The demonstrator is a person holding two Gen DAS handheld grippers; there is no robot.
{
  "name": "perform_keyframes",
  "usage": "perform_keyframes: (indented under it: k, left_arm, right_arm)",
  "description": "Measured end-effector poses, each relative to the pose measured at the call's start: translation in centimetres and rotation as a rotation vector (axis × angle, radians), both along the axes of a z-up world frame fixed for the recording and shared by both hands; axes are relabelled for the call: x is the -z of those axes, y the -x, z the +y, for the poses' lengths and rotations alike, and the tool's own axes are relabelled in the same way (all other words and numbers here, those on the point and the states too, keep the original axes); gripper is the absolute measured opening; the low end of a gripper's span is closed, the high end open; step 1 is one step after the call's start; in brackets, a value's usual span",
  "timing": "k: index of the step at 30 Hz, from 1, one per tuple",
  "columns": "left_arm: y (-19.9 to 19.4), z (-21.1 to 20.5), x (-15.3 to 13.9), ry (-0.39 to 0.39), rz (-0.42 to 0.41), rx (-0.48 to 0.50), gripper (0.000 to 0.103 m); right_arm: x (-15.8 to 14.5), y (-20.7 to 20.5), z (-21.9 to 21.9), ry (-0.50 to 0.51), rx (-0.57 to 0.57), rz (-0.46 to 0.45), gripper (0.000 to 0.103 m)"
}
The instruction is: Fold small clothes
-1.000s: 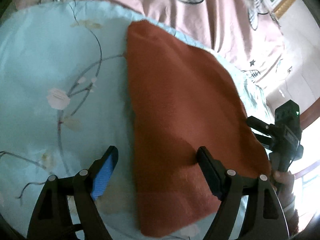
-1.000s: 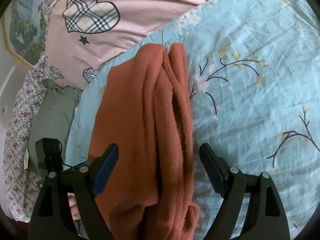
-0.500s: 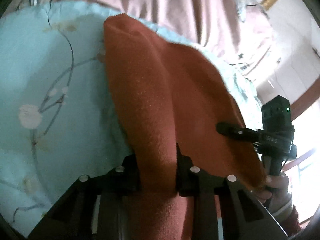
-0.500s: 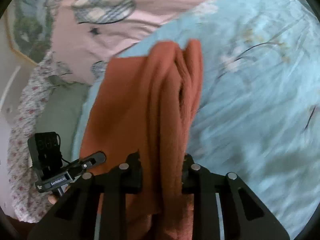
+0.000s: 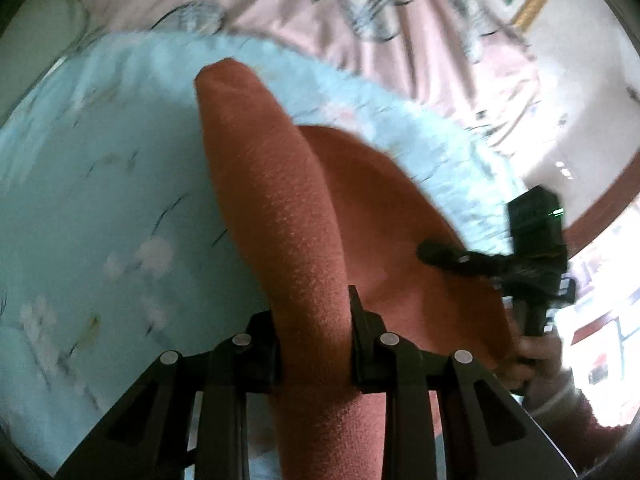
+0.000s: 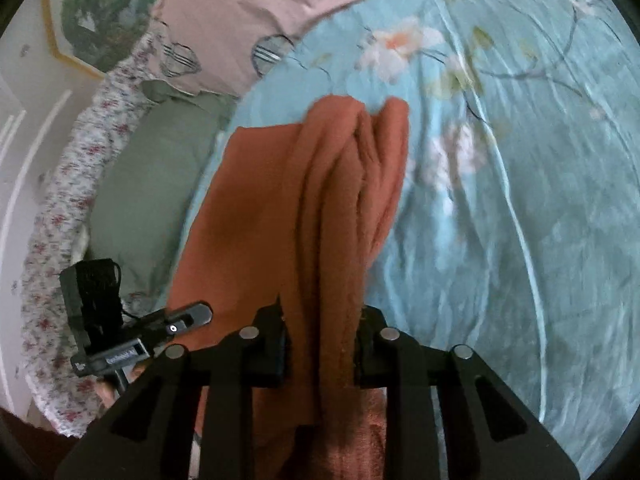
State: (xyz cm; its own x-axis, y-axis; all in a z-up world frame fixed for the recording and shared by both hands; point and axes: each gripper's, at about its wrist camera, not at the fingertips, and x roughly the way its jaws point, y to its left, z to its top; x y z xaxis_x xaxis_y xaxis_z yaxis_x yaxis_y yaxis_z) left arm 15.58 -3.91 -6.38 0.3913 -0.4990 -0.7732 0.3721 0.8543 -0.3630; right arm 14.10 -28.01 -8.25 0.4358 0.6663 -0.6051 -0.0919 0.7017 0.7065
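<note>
Left gripper (image 5: 314, 320) pinched tight on a raised ridge of the rust cloth (image 5: 280, 208), lifted over the blue floral sheet (image 5: 100, 168). Right gripper (image 6: 320, 332) likewise clamped on a bunched, pleated edge of the same cloth (image 6: 332, 200), rest of it draped down toward the sheet (image 6: 520, 200). Beyond: pink quilt (image 5: 280, 0), green pillow (image 6: 148, 176).
</note>
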Motion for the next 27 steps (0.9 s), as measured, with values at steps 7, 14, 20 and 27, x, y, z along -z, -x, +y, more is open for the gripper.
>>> perform_keyframes:
  k: [7, 14, 20, 27]
  left_arm:
    - [1.4, 3.6, 1.1, -0.07, -0.014, -0.142, 0.055]
    - [3.0, 6.7, -2.2, -0.044, -0.077, -0.198, 0.051]
    - [3.6, 3.0, -2.7, -0.001, -0.094, -0.09, 0.046]
    - [4.4, -0.3, -2.4, 0.009, -0.096, 0.045, 0.045]
  right_arm:
    - [-3.2, 1.6, -2.5, 0.155, 0.101, -0.041, 0.074]
    - [-5.6, -2.0, -1.7, 0.118, 0.078, -0.095, 0.054]
    - [-2.8, -6.9, 1.2, 0.09, 0.024, -0.008, 0.034]
    - [-9.2, -4.2, -0.3, 0.036, 0.073, -0.219, 0.009]
